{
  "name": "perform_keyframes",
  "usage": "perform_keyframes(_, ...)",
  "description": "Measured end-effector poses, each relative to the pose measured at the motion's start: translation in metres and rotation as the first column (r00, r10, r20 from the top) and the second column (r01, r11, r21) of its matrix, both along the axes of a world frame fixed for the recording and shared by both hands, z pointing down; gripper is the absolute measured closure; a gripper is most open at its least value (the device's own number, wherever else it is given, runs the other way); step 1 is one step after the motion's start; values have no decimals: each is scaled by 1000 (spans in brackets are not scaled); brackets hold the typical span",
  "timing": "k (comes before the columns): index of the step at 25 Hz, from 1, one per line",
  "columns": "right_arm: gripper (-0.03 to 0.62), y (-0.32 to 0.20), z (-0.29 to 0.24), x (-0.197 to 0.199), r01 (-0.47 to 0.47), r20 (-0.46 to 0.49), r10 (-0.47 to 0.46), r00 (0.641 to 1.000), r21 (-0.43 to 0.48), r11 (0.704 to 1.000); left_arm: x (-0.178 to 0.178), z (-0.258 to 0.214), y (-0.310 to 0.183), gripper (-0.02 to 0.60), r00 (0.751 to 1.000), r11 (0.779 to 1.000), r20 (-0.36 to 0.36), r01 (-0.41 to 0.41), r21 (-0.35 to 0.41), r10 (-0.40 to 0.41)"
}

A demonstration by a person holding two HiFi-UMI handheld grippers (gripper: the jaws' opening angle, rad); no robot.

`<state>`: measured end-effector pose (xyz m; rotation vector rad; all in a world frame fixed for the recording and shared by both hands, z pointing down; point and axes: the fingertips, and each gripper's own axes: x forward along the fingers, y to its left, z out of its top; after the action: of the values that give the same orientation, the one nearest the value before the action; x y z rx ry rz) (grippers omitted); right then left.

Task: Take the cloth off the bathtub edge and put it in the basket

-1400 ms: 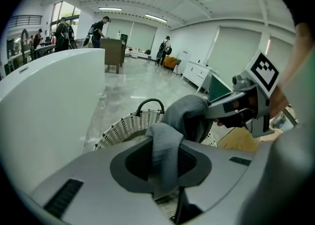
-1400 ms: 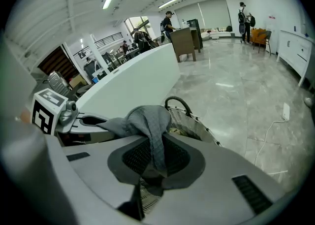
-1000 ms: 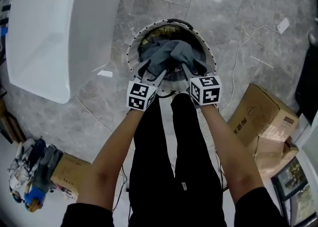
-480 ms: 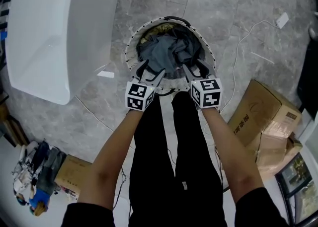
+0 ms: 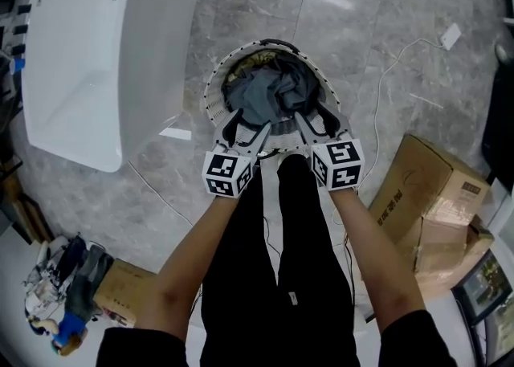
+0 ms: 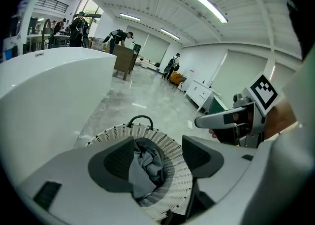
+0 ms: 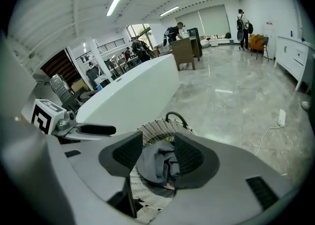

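Now the crumpled grey cloth (image 5: 269,91) lies inside the round white perforated basket (image 5: 209,99), which stands on the grey marble floor (image 5: 361,36) near the white bathtub (image 5: 80,60). The left gripper (image 5: 250,120) and the right gripper (image 5: 312,114) hover side by side over the basket's near rim. Both have their jaws spread wide, gripping nothing.

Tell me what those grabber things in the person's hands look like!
The left gripper and right gripper are light grey. Each has two pointed jaws lined with dark bumpy pads. Behind the jaws, each carries a white cube printed with black square patterns. The person wears black short sleeves and black trousers; the forearms are bare.
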<state>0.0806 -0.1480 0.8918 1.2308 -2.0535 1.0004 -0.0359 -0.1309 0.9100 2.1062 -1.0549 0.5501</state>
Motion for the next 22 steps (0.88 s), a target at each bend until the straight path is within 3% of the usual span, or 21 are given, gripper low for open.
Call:
perform_keyframes(7,379,1,-82,11,-27,10,26,1000,83,996,23,-76,16,279,998,999,-47,37,27,-36)
perform_keyframes(12,379,18,-176,4,-29,29,25,999,125,992,35,-178,5,279,994,993,-105,31,113,-19)
perform_keyframes(17,379,31,-283,7,19,36,-28,999,234,972,48,-287,0,279,991,973,-135,16,230,16)
perform_keyframes(22,379,30,-357,7,33,44,-50,998,319,947,30,-365,-1,279,985,964,-167,89,250,-47)
